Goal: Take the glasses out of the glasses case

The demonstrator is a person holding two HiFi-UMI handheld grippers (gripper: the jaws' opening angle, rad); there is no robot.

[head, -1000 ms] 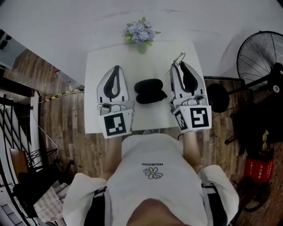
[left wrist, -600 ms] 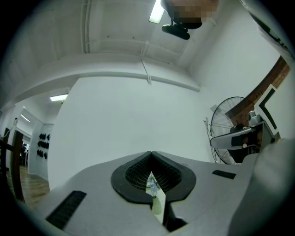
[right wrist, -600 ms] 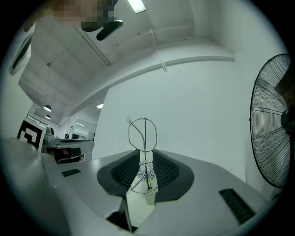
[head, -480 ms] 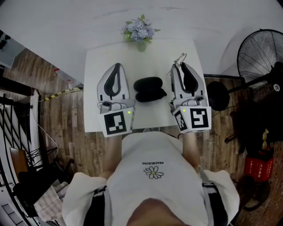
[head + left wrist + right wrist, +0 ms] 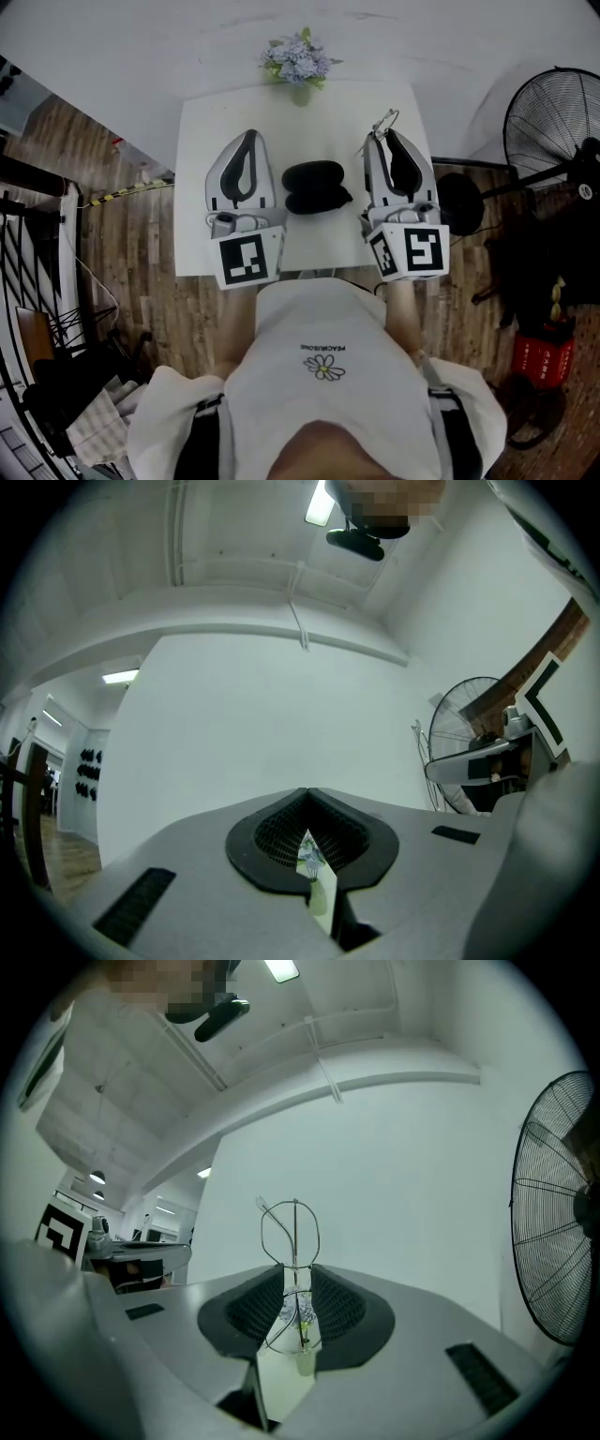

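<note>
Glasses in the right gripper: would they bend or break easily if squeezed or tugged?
Probably light and springy: the glasses look like thin wire, poking past the right gripper. That thinness suggests they could bend or twist under a hard squeeze. Pinched between its ribbed jaws, they seem unlikely to slip, though they might pivot.

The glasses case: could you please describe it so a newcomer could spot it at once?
Find the white table with flowers at its far edge. At its middle, between the left claw and the right claw, lies the glasses case. It is a black rounded clamshell, unlike the grey claws beside it.
</note>
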